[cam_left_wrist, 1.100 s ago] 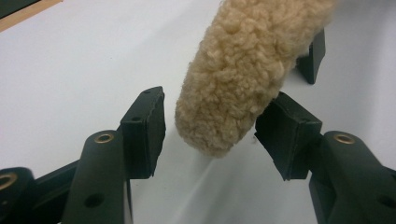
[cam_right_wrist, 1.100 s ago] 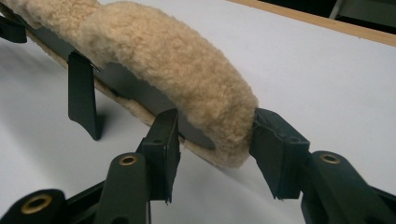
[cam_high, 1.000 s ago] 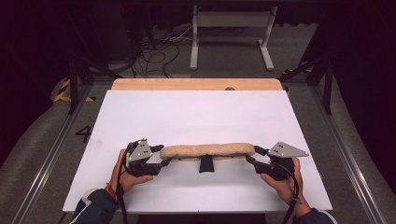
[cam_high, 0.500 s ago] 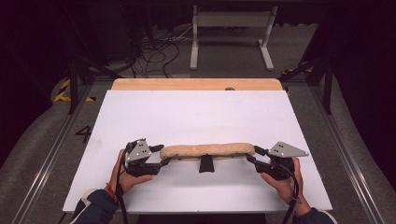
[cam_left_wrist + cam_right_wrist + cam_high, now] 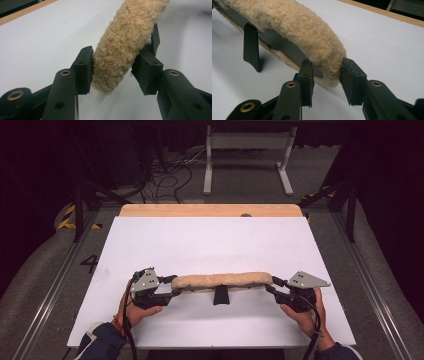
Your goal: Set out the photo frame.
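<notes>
White bench (image 5: 210,245) bearing a long fleece-covered pad (image 5: 222,281) near its front edge, black strap (image 5: 220,295) hanging beneath its middle, left tongs (image 5: 172,286) just closed in, pinching its left end, right tongs (image 5: 272,285) likewise pinching its right end.

Fleece pad (image 5: 222,281) – woolly, rough (matt); tabletop (image 5: 210,245) – smooth.

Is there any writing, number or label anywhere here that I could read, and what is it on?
"4": a dark figure on the grey floor left of the white table.
Nothing reads on the fleece pad, its black strap or either gripper.
</notes>
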The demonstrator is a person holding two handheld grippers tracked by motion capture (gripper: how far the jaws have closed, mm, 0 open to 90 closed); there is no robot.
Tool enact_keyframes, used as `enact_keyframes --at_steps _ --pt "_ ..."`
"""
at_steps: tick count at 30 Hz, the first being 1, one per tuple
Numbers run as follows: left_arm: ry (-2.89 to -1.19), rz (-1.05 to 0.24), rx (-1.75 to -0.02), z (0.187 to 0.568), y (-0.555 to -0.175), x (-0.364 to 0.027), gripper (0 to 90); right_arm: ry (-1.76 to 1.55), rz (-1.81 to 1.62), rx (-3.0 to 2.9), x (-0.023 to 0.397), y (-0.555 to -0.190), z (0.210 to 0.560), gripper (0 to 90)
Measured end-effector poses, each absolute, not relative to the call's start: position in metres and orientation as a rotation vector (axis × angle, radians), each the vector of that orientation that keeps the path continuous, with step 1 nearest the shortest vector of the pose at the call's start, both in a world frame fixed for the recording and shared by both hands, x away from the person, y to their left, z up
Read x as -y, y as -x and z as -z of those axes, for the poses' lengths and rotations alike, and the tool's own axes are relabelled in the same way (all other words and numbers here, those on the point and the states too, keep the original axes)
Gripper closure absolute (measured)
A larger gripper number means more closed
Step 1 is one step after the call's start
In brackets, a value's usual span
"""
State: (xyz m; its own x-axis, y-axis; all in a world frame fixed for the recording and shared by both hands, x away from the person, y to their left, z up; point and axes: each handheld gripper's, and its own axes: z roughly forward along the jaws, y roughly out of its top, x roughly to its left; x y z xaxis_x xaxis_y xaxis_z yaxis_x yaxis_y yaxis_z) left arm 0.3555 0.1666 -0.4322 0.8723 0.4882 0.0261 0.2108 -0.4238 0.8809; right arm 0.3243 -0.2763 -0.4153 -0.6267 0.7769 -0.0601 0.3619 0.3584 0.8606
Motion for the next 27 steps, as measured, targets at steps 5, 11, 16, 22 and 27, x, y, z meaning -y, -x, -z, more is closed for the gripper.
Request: enact_keyframes --at_steps 5,11,16,22,27 --pt "-2.036 -0.368 -0.493 0.4308 -0.3536 -0.1642 53.6 -1.002 -1.201 -2.170 0.2785 -0.3231 0.4162 62.2" --pt "-2.039 -0.369 -0.486 0.4305 -0.3502 -0.1655 54.7 -1.033 -1.190 -2.152 0.2799 -0.3221 0.4186 63.1" --pt "-2.009 -0.357 -0.490 0.4302 -0.3524 -0.1661 52.4 -0.987 -1.160 -2.140 0.2761 -0.3215 0.4187 71.2" --pt "-1.995 -0.365 -0.475 0.4292 -0.3533 -0.1606 51.6 -0.977 -1.122 -2.110 0.2724 -0.3198 0.4198 73.8" --pt "-2.017 -0.381 -0.457 0.4276 -0.3509 -0.1601 53.8 -0.979 -1.134 -2.097 0.2727 -0.3224 0.4209 74.0"
